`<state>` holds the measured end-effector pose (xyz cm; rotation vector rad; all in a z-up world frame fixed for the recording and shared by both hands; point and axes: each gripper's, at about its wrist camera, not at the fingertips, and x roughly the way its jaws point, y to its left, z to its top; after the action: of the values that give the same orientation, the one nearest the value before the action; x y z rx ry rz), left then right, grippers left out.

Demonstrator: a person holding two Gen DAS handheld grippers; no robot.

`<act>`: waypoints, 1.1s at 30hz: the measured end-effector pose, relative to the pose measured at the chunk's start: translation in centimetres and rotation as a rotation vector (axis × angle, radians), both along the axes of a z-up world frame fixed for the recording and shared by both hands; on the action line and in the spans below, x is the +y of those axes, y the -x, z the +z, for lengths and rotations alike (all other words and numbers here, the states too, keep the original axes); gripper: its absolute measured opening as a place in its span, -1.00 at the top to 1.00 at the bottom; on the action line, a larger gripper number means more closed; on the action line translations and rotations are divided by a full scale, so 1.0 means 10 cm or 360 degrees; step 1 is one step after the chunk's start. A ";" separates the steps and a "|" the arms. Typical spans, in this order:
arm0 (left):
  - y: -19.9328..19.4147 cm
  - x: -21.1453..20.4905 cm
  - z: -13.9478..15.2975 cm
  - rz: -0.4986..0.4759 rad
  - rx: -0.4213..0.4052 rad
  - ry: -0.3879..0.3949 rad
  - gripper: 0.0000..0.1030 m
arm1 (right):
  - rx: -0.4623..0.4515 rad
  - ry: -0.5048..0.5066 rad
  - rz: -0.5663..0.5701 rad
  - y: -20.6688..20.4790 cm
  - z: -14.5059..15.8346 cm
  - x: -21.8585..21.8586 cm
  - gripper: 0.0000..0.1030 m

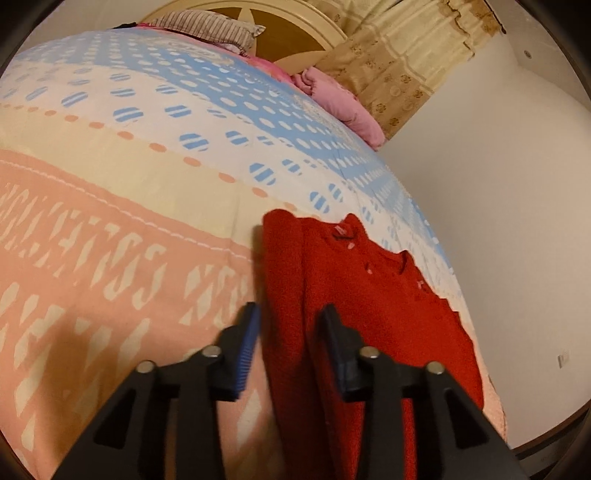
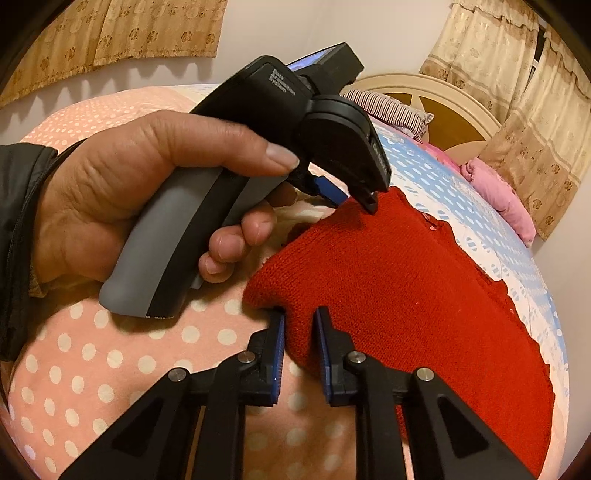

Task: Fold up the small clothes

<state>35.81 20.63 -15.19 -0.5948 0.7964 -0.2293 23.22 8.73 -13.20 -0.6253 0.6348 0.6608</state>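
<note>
A red knitted sweater (image 1: pixel 388 314) lies flat near the right edge of the bed. In the left wrist view my left gripper (image 1: pixel 290 321) is shut on a folded band along its left side, blue pads on either flank. In the right wrist view the sweater (image 2: pixel 406 288) spreads to the right, and my right gripper (image 2: pixel 300 325) is shut on its near left corner, the knit pinched between the pads. The left gripper (image 2: pixel 356 203) also shows there, held by a hand (image 2: pixel 110 192) in a dark sleeve, its tips at the sweater's far corner.
The bedspread (image 1: pixel 129 221) has pink, cream and blue bands; a pink polka-dot part (image 2: pixel 110 369) lies under my right gripper. A striped pillow (image 1: pixel 214 26), a pink quilt (image 1: pixel 343 103) and a round headboard (image 1: pixel 295 33) stand at the far end. The white wall (image 1: pixel 498 221) is right of the bed.
</note>
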 end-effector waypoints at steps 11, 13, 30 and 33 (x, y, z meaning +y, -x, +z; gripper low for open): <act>-0.05 -0.08 0.01 -0.0074 0.0014 -0.0033 0.74 | 0.0007 -0.0060 -0.0011 0.00 0.05 -0.04 0.81; -0.04 -0.07 0.03 -0.0063 0.0022 -0.0009 0.75 | 0.0024 -0.0151 -0.0022 -0.01 0.13 -0.13 0.83; -0.04 -0.68 0.76 -0.0146 -0.0113 0.0076 0.76 | 0.0207 -0.0722 -0.0238 -0.20 0.48 -1.11 0.86; -0.06 -0.83 0.85 -0.0170 -0.0136 0.0060 0.76 | 0.0196 -0.0771 -0.0258 -0.18 0.51 -1.24 0.87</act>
<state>36.40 12.36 -6.65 -0.5747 0.7433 -0.3660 24.98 -3.65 -8.09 -0.0823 0.6033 0.6728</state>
